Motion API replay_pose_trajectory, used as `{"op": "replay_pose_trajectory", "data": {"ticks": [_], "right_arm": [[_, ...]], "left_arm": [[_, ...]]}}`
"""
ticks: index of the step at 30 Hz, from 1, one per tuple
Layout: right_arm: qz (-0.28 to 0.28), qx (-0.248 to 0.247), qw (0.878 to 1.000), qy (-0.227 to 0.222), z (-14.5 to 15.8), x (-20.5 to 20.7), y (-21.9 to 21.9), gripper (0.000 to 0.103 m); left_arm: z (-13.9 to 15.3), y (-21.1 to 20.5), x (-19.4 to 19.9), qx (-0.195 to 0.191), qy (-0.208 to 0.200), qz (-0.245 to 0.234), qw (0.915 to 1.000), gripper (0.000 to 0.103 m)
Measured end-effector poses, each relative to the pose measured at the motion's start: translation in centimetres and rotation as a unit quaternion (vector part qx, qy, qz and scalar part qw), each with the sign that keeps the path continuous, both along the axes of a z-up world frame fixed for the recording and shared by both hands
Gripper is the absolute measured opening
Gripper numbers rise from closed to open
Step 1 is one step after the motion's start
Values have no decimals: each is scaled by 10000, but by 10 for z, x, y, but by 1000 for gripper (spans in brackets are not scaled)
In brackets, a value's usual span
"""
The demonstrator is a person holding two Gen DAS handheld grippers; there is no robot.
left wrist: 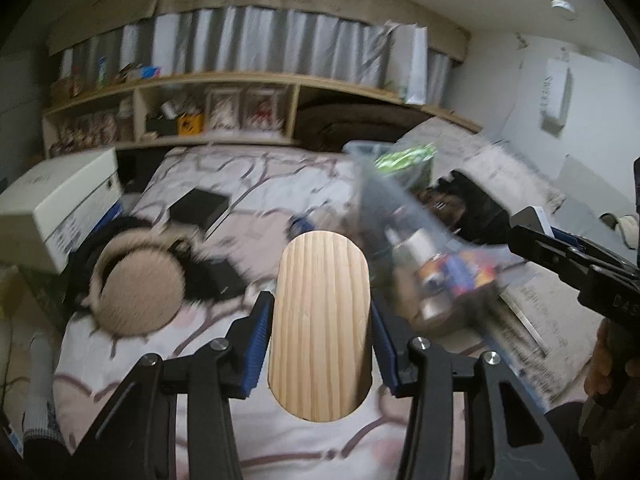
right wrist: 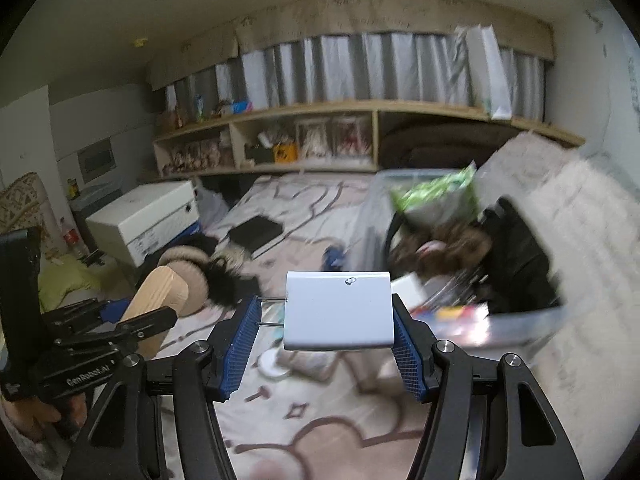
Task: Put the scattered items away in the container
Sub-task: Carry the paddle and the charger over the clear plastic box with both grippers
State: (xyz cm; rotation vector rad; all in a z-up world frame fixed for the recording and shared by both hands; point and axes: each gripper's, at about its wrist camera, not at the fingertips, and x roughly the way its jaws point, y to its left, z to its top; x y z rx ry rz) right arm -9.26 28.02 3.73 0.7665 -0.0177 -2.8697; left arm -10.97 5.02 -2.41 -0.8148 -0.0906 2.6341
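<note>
My left gripper [left wrist: 320, 320] is shut on a pale wooden block [left wrist: 320, 320] with rounded ends, held above the patterned bed cover; it also shows in the right wrist view [right wrist: 160, 304]. My right gripper [right wrist: 326, 316] is shut on a white power adapter [right wrist: 338, 312] with metal prongs on its left side; in the left wrist view it [left wrist: 532, 220] comes in from the right. A clear plastic container [right wrist: 520, 320], with a green packet [right wrist: 436, 192], dark clothing and colourful items in it, stands ahead to the right. It shows blurred in the left wrist view [left wrist: 380, 184].
On the bed lie a beige round hat with black fur [left wrist: 136, 292], a black flat box [left wrist: 198, 208], a small blue item [right wrist: 334, 258] and a white round object [right wrist: 276, 364]. A white carton [left wrist: 60, 208] stands at the left. Wooden shelves [right wrist: 360, 112] run along the back wall.
</note>
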Motion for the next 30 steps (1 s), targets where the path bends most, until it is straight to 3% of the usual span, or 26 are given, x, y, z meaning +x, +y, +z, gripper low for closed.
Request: {"op": "replay_pose_trajectory", "data": {"ticks": [7,13,21,30], "right_arm": [[-54,-173,9998,-21,33,-13,52,63],[-185,-220,9992,-295,41,-39,86,63],[-164,-94,9942,-1062,25,-84,106,63],[-140,-62,9758,-2180,-12,-140,116,63]], "left_arm": [[36,47,-15,29,267,-381,9989,46],[61,84,-36,122,413,-630,9971,46],[71,120,-68,243,338,-811,9958,46],[63,147,-91,253,90,-923,9954,46]]}}
